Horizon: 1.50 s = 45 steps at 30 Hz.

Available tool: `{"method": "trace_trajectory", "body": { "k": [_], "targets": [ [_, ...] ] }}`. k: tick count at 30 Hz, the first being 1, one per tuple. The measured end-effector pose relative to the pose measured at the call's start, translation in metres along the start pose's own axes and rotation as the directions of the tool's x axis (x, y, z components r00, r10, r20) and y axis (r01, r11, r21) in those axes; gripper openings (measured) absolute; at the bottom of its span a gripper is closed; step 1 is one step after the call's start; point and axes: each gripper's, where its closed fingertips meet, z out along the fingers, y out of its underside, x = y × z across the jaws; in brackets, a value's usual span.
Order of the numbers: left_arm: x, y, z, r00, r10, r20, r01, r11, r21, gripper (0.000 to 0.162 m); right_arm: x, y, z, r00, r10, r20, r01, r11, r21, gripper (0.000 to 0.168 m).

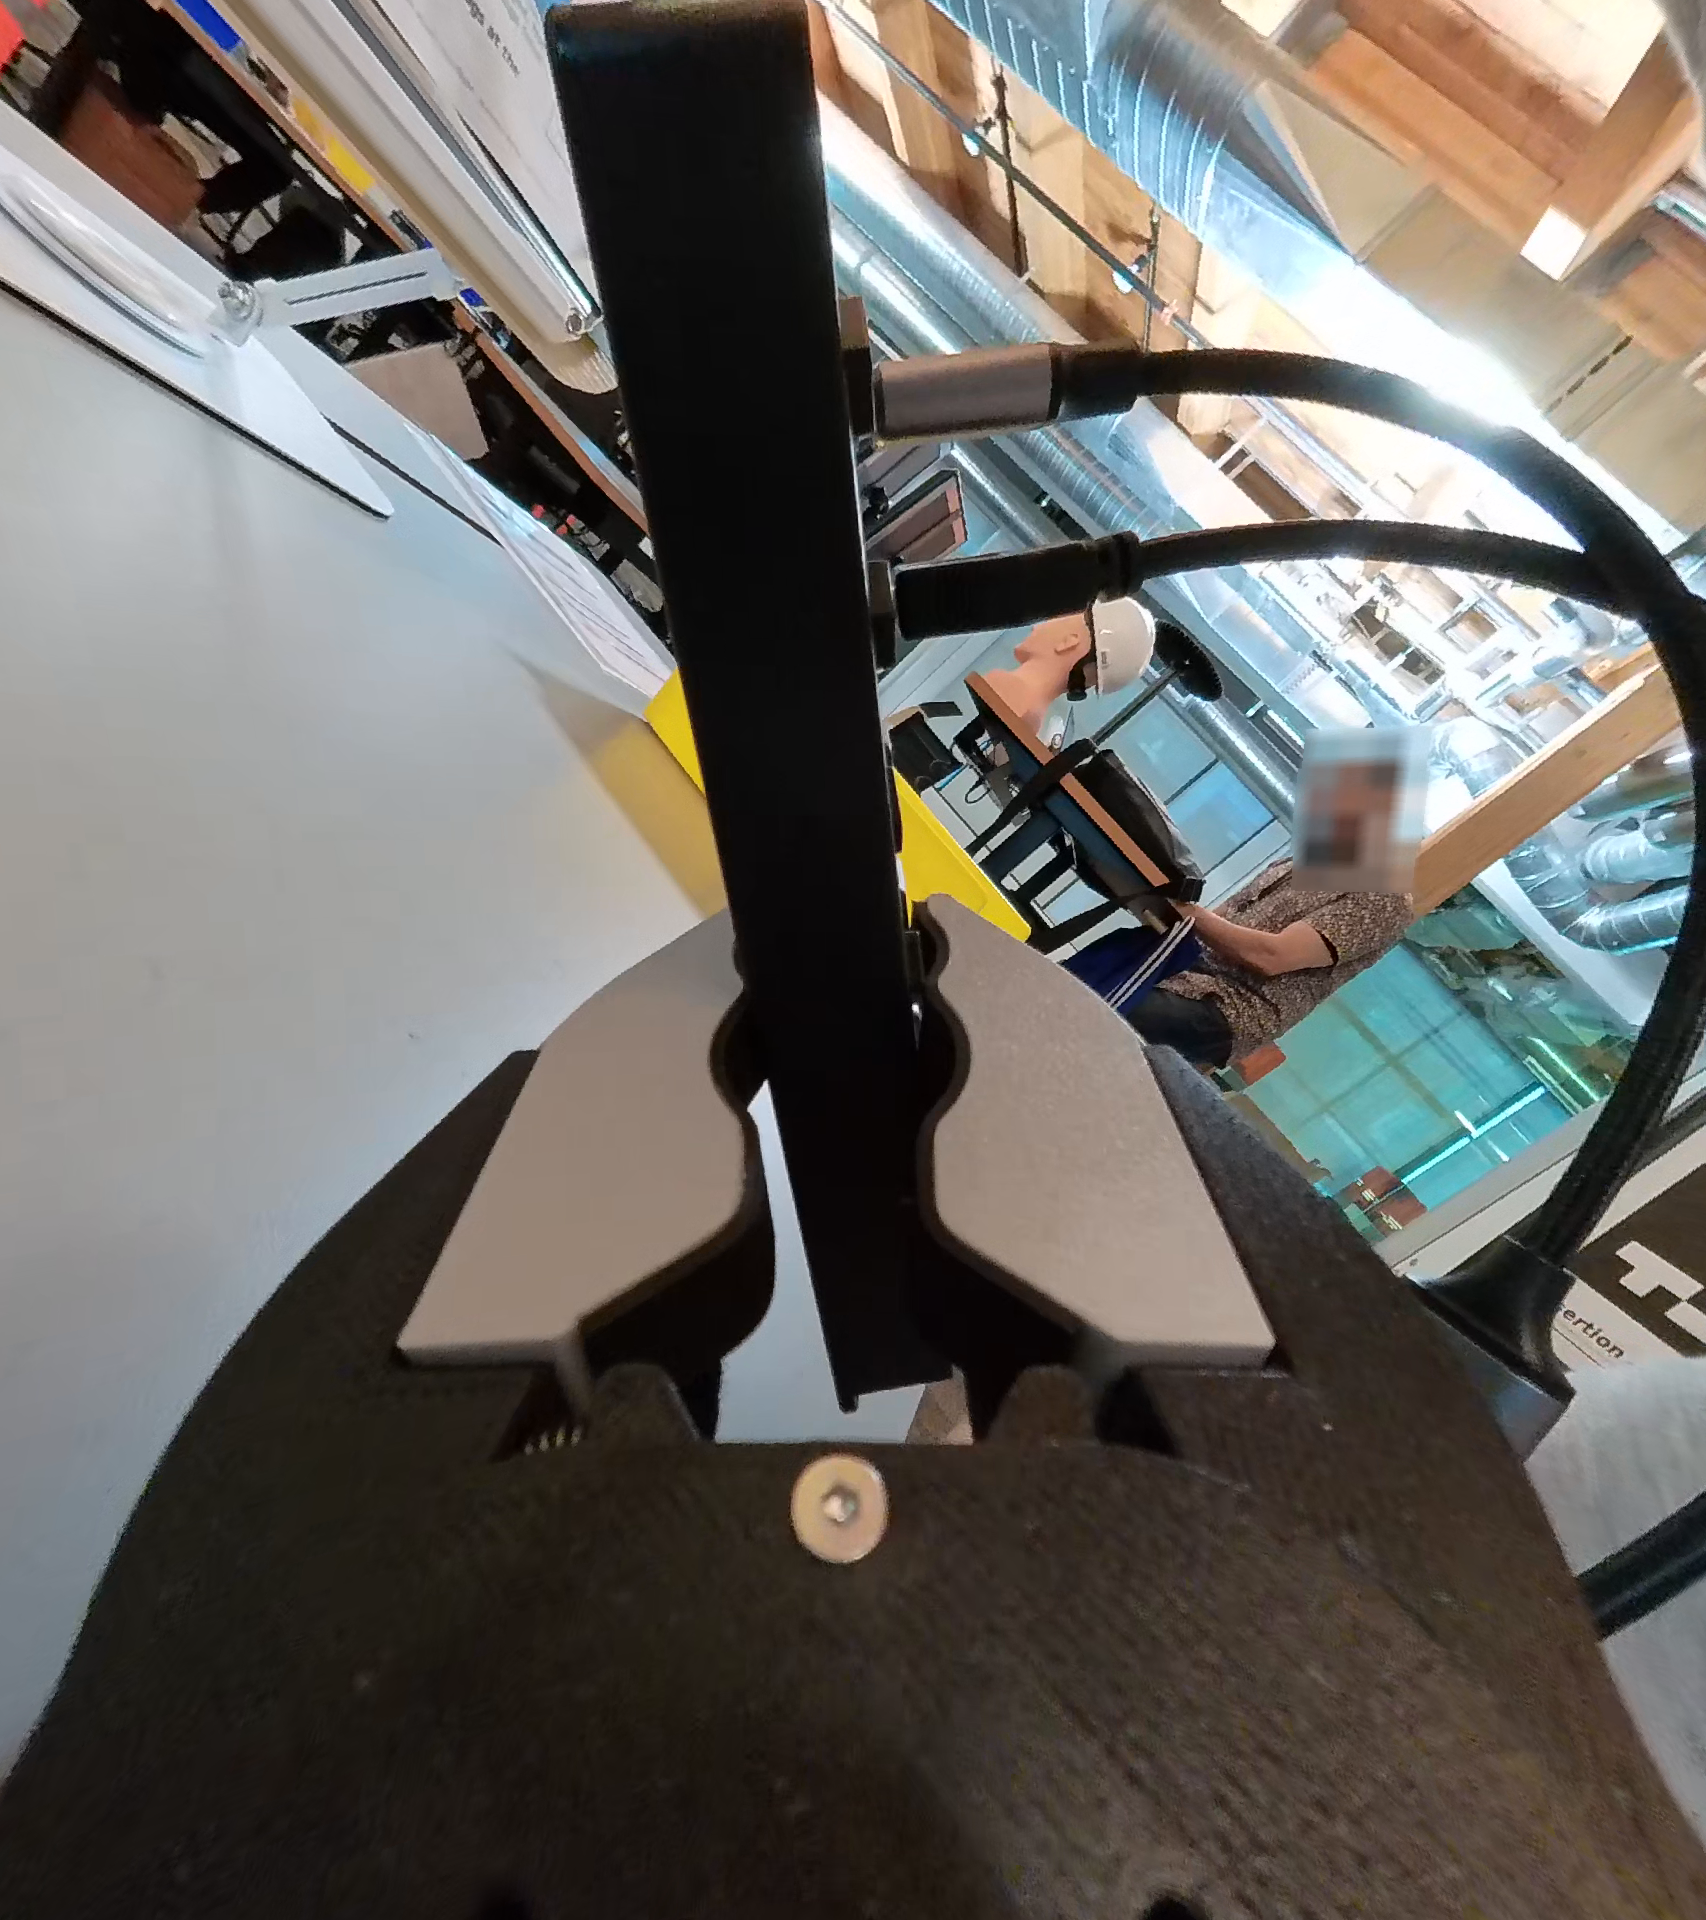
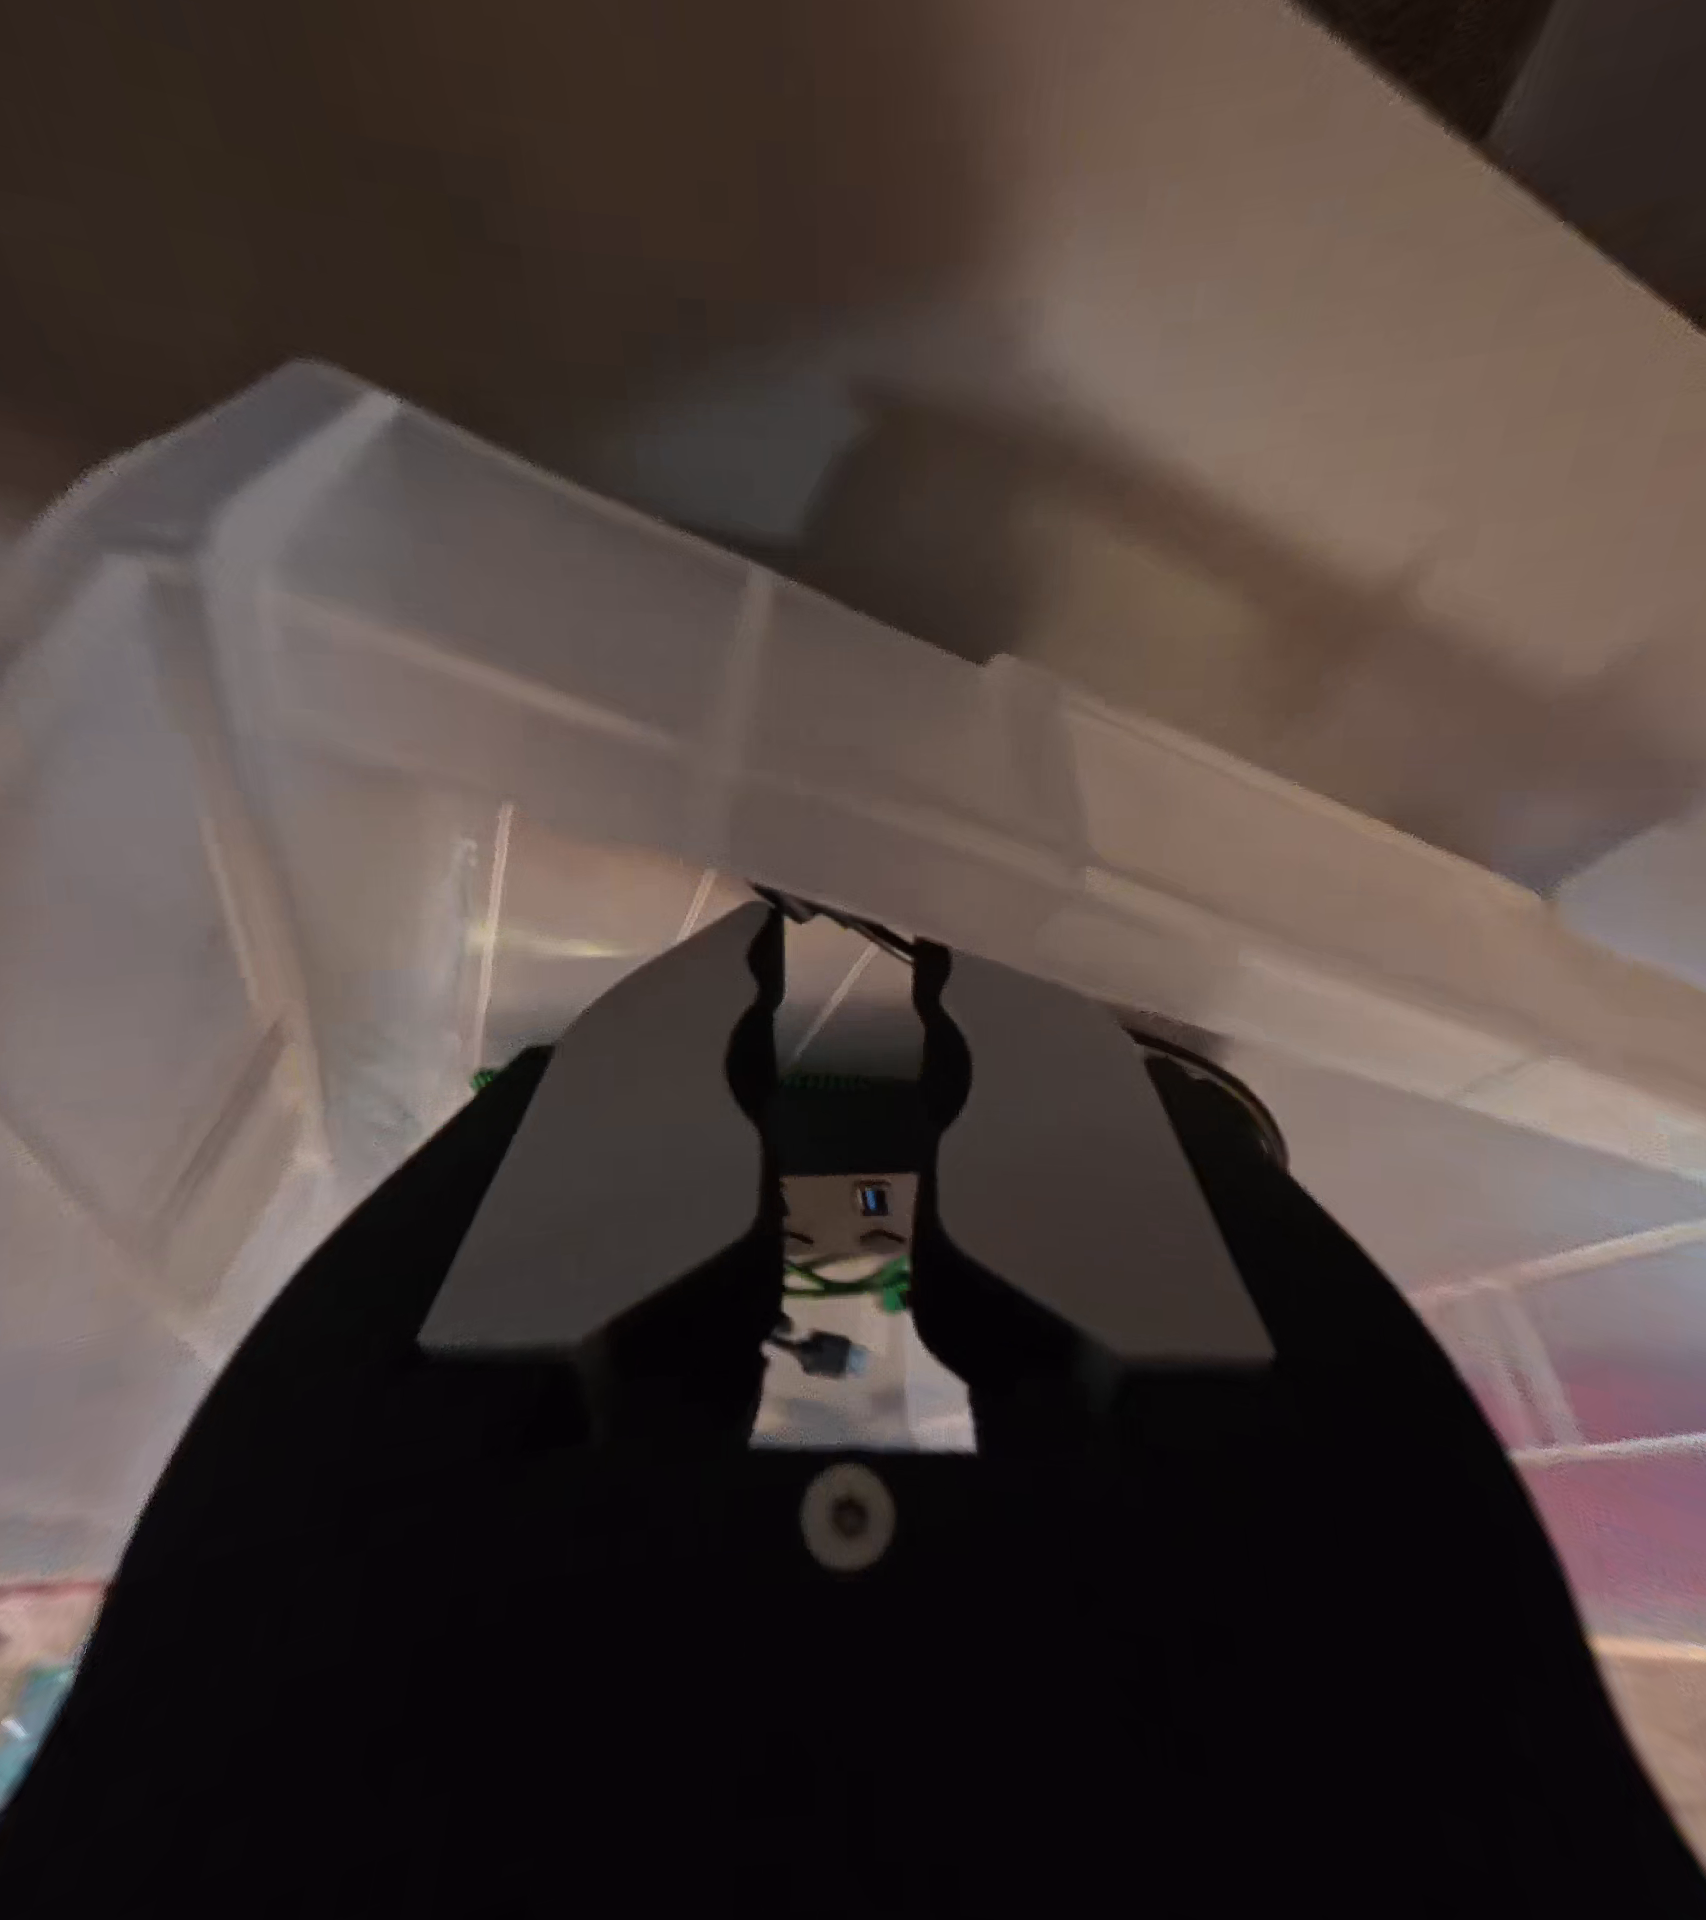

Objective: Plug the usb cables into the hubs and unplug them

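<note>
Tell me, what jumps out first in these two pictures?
In the left wrist view, the left gripper clamps a tall black hub rising up the middle, with two black cables plugged into its right side and looping away. A white table fills the left. In the blurry right wrist view, the right gripper holds nothing, its jaws apart, pointing up at a clear plastic bin.

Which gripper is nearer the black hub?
Left. The left gripper is shut on the black hub, which stands up between its fingers. The right gripper is open, holds nothing and faces a clear plastic bin; no hub shows in its view.
</note>
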Motion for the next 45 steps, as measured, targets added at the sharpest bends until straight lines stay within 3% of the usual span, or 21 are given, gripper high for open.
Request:
{"method": "trace_trajectory", "body": {
  "k": [4,7,9,13,18,23,26,29,32,36,40,45],
  "targets": [
    [0.000,0.001,0.001,1.000,0.010,0.003,-0.010,1.000,-0.005,0.026,0.006,-0.004,-0.004,0.967,0.253,0.023,-0.254,0.961,0.107,0.007],
    [0.000,0.002,0.002,1.000,0.017,0.004,-0.017,1.000,-0.011,0.026,0.013,0.004,-0.015,0.890,0.454,0.040,-0.453,0.872,0.185,0.005],
    [0.000,0.002,0.003,1.000,0.018,0.004,-0.018,1.000,-0.012,0.026,0.016,0.008,-0.028,0.804,0.589,0.084,-0.587,0.763,0.270,0.005],
    [0.000,0.002,0.003,1.000,0.019,0.005,-0.019,1.000,-0.008,0.026,0.024,0.013,-0.066,0.599,0.771,0.217,-0.760,0.463,0.455,0.005],
    [-0.001,0.001,0.003,1.000,0.022,0.010,-0.022,1.000,-0.002,0.026,0.020,0.026,-0.110,0.475,0.849,0.230,-0.764,0.268,0.588,0.005],
    [-0.001,0.000,0.002,0.999,0.033,0.018,-0.033,0.999,0.005,0.026,0.005,0.033,-0.151,0.432,0.896,0.102,-0.702,0.263,0.662,0.005],
    [-0.002,-0.002,0.001,0.998,0.048,0.027,-0.048,0.999,0.009,0.026,-0.008,0.042,-0.187,0.348,0.937,0.008,-0.660,0.239,0.713,0.005],
    [-0.004,-0.005,-0.001,0.998,0.047,0.037,-0.048,0.999,0.022,0.026,-0.031,0.063,-0.238,0.190,0.974,-0.124,-0.606,0.216,0.766,0.005],
    [-0.007,-0.008,-0.003,0.998,0.041,0.047,-0.042,0.998,0.037,0.026,-0.073,0.079,-0.293,-0.034,0.969,-0.244,-0.547,0.186,0.816,0.005],
    [-0.009,-0.011,-0.005,0.997,0.037,0.065,-0.041,0.998,0.055,0.026,-0.147,0.071,-0.342,-0.299,0.896,-0.328,-0.499,0.146,0.854,0.005],
    [-0.012,-0.014,-0.002,0.993,0.062,0.097,-0.068,0.996,0.061,0.026,-0.219,0.048,-0.357,-0.513,0.788,-0.339,-0.482,0.062,0.874,0.005],
    [-0.012,-0.024,0.007,0.987,0.107,0.119,-0.117,0.990,0.082,0.026,-0.290,0.015,-0.320,-0.700,0.638,-0.321,-0.493,-0.106,0.864,0.005]
  ]
}}
